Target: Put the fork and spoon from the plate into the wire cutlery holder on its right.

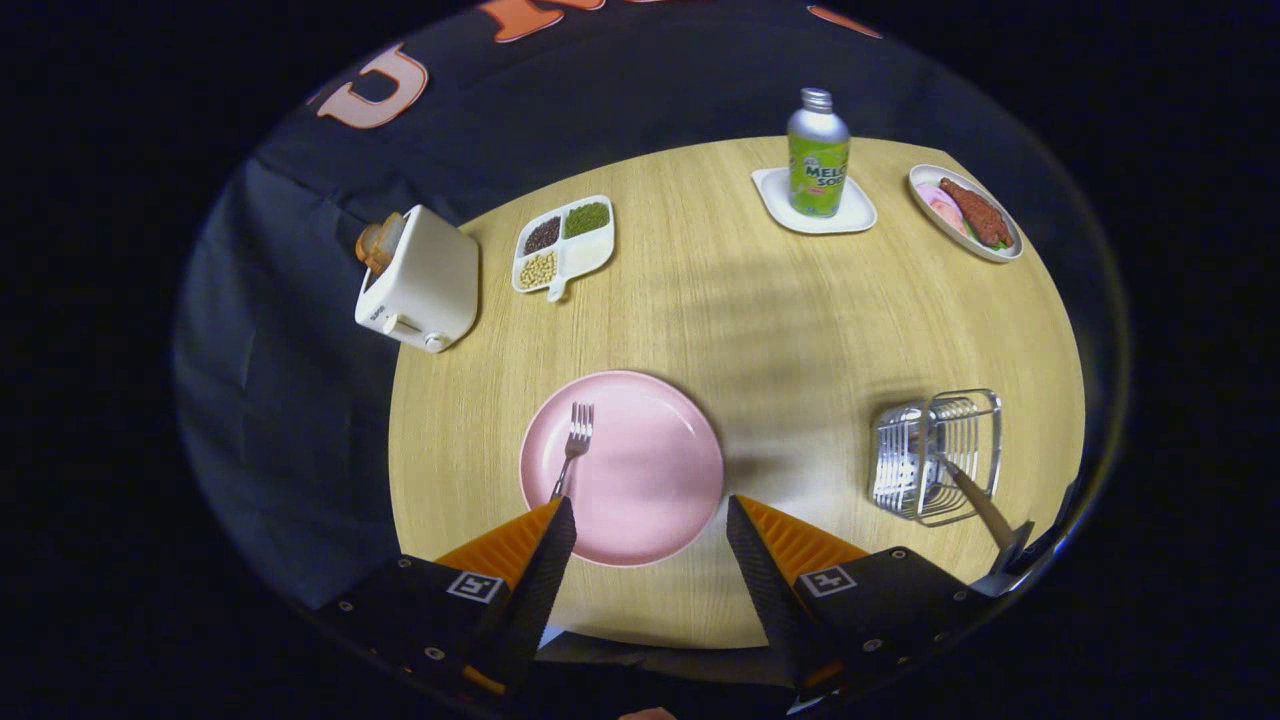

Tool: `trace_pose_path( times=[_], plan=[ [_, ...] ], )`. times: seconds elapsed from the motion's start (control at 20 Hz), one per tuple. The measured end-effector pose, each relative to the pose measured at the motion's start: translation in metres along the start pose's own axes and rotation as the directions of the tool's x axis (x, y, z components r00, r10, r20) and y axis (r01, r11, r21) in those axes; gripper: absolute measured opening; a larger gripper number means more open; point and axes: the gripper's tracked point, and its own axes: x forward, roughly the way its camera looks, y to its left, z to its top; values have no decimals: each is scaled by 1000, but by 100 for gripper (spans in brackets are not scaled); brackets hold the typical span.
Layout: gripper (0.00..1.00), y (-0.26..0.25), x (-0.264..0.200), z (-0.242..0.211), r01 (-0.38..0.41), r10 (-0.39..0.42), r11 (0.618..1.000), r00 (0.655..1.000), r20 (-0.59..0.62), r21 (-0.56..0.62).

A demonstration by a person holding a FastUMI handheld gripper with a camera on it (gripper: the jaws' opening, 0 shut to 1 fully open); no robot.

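Pale wood-grain desk (800, 300), round and set against a dark cloth booth wall, carries the scene. On it a slim silver metal fork (572, 445) lies flat on the left half of a round pink plate (650, 480), tines pointing away, handle running back toward the left finger. The tongs (650, 525) stand wide apart and hold nothing, their fingers (548, 560) straddling the plate's near rim, with the fork handle's end just ahead of the left one.

Judging by its look, the fork is light, rigid and slick, lying low on a glossy surface; a pinch across the narrow handle near its end, where it nears the rim, seems the best hold, though it may skate on the glaze.

To the plate's right, well apart, stands the silver wire cutlery holder (935, 455), with 1 wooden-handled utensil (975, 500) already leaning out of it; that may be the spoon, but its head is hidden.

Farther off sit a white toaster with bread (415, 280), a white divided dish of beans (563, 243), a green drink bottle (818, 152) on a white square coaster (860, 215), and an oval dish of food (965, 212).
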Motion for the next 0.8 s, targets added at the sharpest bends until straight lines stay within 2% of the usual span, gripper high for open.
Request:
trace_pose_path(
  times=[0.35, 0.55, 0.75, 0.8],
  plan=[
    [92, 55, 57, -25, 35, -37, 999, 994, -107, -24],
    [87, 73, 82, -34, 67, -69, 997, 990, -126, -23],
    [74, 77, 105, -46, 110, -108, 994, 981, -163, 4],
    [67, 76, 108, -48, 121, -119, 993, 979, -167, 2]
  ],
)
